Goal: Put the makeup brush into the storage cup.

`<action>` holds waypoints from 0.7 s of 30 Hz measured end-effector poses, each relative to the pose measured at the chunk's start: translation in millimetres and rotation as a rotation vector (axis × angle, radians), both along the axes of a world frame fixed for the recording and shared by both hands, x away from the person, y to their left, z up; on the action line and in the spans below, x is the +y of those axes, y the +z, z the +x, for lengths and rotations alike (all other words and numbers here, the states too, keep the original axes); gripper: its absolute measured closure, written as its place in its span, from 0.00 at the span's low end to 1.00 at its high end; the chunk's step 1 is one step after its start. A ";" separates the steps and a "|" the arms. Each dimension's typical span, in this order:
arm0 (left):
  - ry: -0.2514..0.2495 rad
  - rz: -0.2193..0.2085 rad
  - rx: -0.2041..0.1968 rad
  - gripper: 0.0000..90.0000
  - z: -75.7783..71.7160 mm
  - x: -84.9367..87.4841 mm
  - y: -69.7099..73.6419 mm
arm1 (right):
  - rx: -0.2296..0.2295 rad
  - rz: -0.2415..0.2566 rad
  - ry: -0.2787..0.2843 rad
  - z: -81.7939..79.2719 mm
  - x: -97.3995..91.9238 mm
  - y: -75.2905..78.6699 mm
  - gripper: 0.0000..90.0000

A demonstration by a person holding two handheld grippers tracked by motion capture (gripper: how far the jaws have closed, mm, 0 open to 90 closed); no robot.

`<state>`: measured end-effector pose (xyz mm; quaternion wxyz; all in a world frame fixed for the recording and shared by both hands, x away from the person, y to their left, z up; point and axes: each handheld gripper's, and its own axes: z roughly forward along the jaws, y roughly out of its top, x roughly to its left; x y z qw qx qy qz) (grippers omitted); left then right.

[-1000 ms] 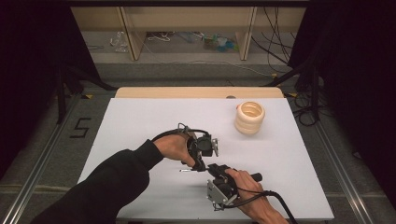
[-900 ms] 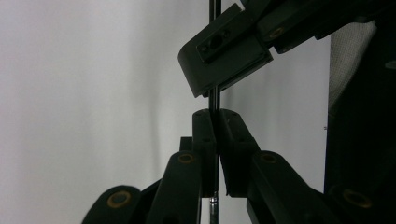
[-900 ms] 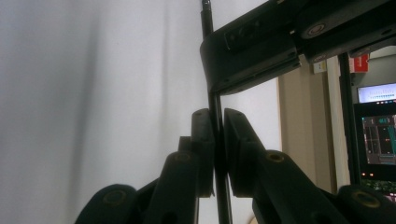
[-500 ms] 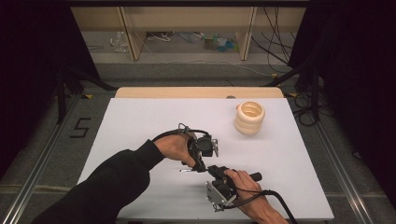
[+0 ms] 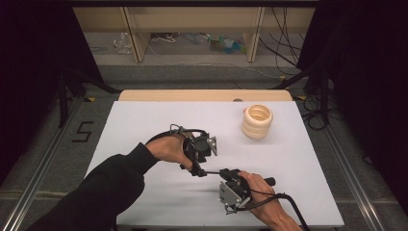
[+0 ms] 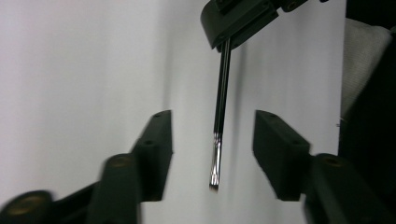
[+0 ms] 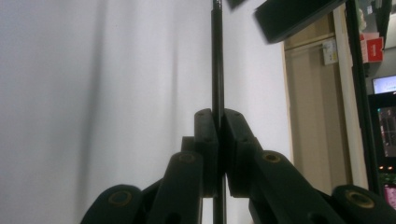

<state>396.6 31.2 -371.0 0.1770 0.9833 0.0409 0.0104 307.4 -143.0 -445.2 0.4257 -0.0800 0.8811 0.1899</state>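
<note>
A thin black paintbrush (image 6: 220, 93) with a metal ferrule hangs over the white table (image 5: 144, 125). My right gripper (image 7: 217, 121) is shut on its handle (image 7: 216, 56). My left gripper (image 6: 212, 144) has just been opening, and the bristle end (image 6: 214, 179) lies between its spread jaws, touching neither pad. In the high view the two grippers meet at the table's front middle, the left gripper (image 5: 196, 169) pointing toward the right gripper (image 5: 225, 173), with the brush (image 5: 211, 172) bridging them.
A cream stack of rings (image 5: 257, 121) stands at the back right of the table. Wooden shelving and cables (image 5: 216, 43) lie beyond the far edge. Dark curtains flank both sides.
The left gripper's jaws have come apart from the brush. Both hands stay where they were, with the right still holding the brush.
</note>
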 end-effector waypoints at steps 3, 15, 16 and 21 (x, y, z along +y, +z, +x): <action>0.009 -0.030 -0.048 0.42 -2.1 9.9 5.7 | 0.010 0.005 0.030 3.4 -3.3 2.2 0.95; 0.116 -0.230 -0.189 0.32 -22.8 45.1 17.4 | 0.227 0.297 -0.091 16.8 -27.9 6.2 0.95; 0.113 -0.234 -0.198 0.32 -23.2 47.6 18.1 | 0.246 0.321 -0.095 17.6 -29.6 6.8 0.95; 0.181 -0.304 -0.232 0.31 -30.6 57.0 11.3 | 0.302 0.438 -0.125 22.1 -38.7 9.2 0.95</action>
